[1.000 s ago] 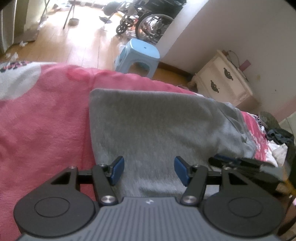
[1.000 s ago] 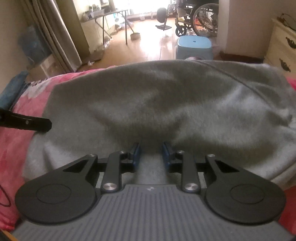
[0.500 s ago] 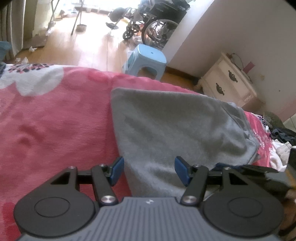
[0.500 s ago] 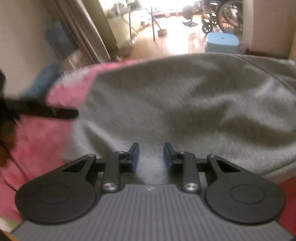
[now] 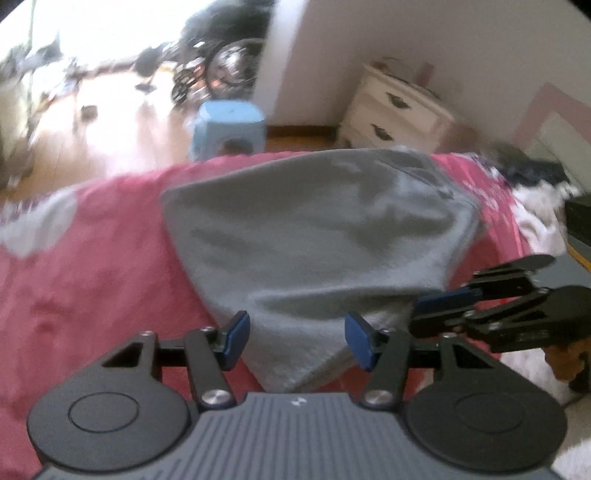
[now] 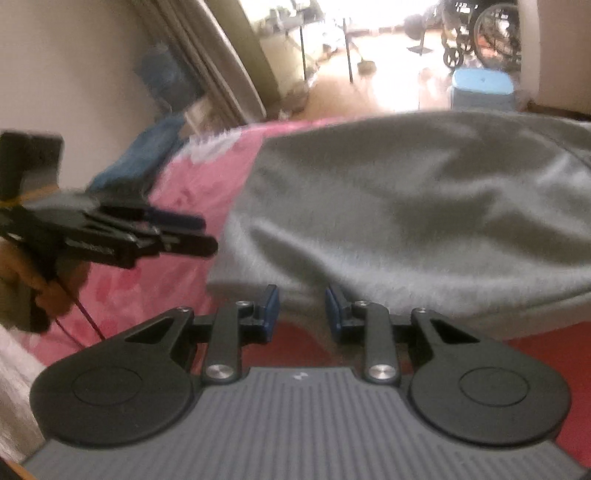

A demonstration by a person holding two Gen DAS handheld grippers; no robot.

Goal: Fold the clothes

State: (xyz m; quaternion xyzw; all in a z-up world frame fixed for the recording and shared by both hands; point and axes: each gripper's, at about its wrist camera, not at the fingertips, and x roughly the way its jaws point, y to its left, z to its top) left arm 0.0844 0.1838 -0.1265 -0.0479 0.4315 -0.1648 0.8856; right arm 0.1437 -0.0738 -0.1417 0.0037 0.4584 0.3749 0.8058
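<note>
Right gripper [image 6: 301, 308] withdrawn off fuzzy grey garment [image 5: 317, 240], both grippers' jaws apart, pink fleece blanket [image 5: 81, 266]

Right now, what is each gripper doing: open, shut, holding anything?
Left gripper: open, holding nothing; the grey garment lies between its fingers, ungripped.
Right gripper: open, holding nothing; poised at the garment's near edge.

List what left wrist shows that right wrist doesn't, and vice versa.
Left wrist only: cream nightstand, clothes pile, and the right gripper seen side-on. Right wrist only: curtain, blue fabric at the bed's edge, the left gripper and the hand holding it. Both: grey garment on the pink blanket, blue stool, wheelchair, both grippers' fingers apart.
</note>
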